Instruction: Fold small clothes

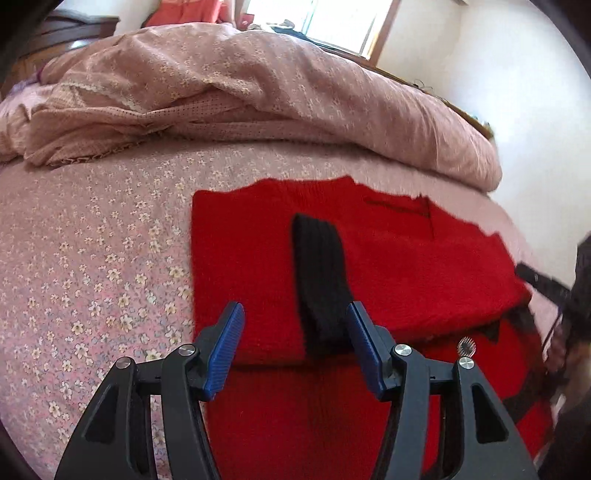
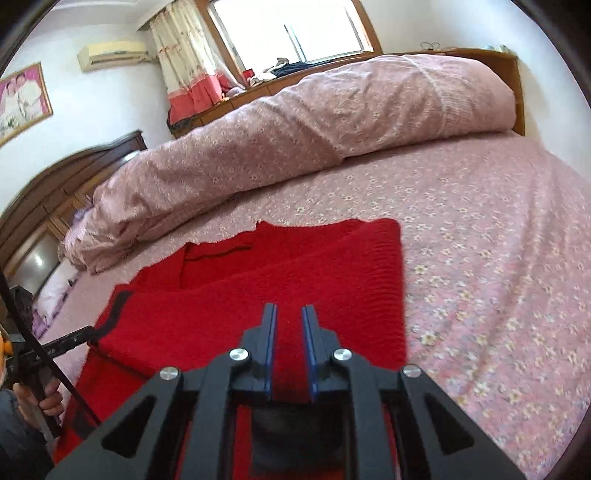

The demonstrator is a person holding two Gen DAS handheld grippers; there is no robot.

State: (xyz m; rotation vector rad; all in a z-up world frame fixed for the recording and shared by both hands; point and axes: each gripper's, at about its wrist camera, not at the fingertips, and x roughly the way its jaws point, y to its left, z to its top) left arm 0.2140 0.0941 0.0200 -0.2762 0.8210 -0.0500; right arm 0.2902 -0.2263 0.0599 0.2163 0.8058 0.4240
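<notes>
A small red knitted garment (image 1: 388, 258) with black trim lies partly folded on the bed. It also shows in the right wrist view (image 2: 295, 273). A black ribbed strip (image 1: 321, 280) lies across its folded top layer. My left gripper (image 1: 295, 314) is open just above the near fold, with the strip's near end beside its right pad. My right gripper (image 2: 289, 317) hovers low over the garment's right part with its jaws a narrow gap apart and nothing between them. The other gripper shows at the left edge of the right wrist view (image 2: 70, 341), by the garment's black-trimmed edge.
The bed has a pink floral sheet (image 1: 92, 258). A rolled pink quilt (image 2: 295, 122) lies along the far side. A wooden headboard (image 2: 55, 192) is at the left, and a window (image 2: 291, 26) and curtain lie beyond.
</notes>
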